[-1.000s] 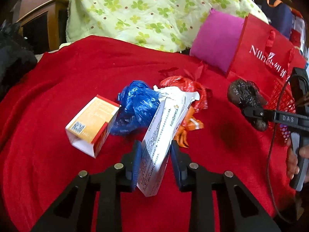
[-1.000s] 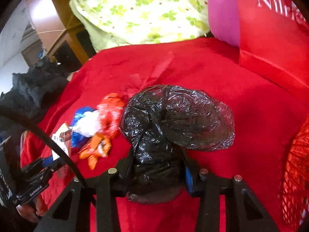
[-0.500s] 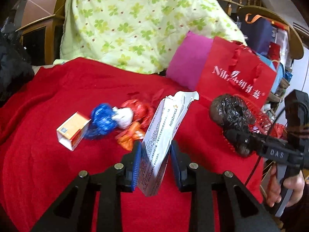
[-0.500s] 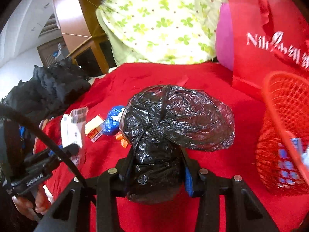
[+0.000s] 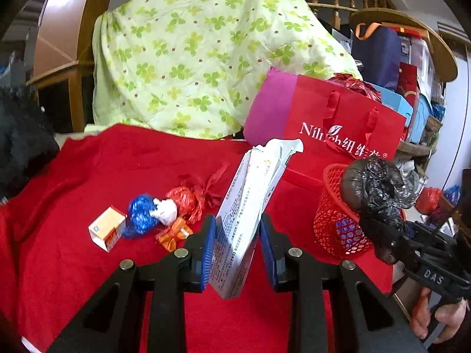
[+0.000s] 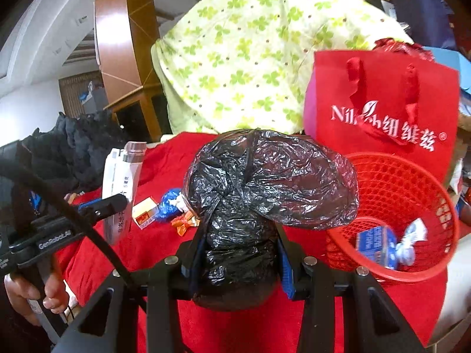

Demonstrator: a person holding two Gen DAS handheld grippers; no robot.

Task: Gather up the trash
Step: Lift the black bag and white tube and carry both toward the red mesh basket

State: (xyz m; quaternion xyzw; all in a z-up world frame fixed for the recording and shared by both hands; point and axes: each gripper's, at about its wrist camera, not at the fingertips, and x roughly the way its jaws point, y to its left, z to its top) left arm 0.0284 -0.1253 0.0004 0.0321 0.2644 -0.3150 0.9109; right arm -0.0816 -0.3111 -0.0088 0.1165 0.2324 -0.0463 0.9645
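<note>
My left gripper [image 5: 237, 250] is shut on a flattened white medicine carton [image 5: 250, 206], held up above the red cloth. My right gripper [image 6: 238, 253] is shut on a crumpled black plastic bag [image 6: 265, 182]; in the left wrist view this bag [image 5: 374, 188] hangs beside the red mesh basket [image 5: 332, 223]. The basket [image 6: 412, 176] stands at the right and holds a blue box [image 6: 374, 244] and a white wrapper [image 6: 412, 241]. On the cloth lie a small orange-and-white box [image 5: 106, 228], a blue foil wad [image 5: 141, 214], a red foil wad [image 5: 185, 200] and an orange wrapper [image 5: 173, 234].
A red paper shopping bag [image 5: 341, 129] stands behind the basket, next to a magenta cushion [image 5: 270, 111]. A green clover-print blanket [image 5: 191, 58] drapes over a wooden chair at the back. Dark clothing [image 5: 20, 141] lies at the left. A hand [image 6: 32, 291] grips the left tool.
Both grippers have risen and pulled back from the cloth with their loads still held. The litter on the cloth looks smaller and the red basket has come into view at the right.
</note>
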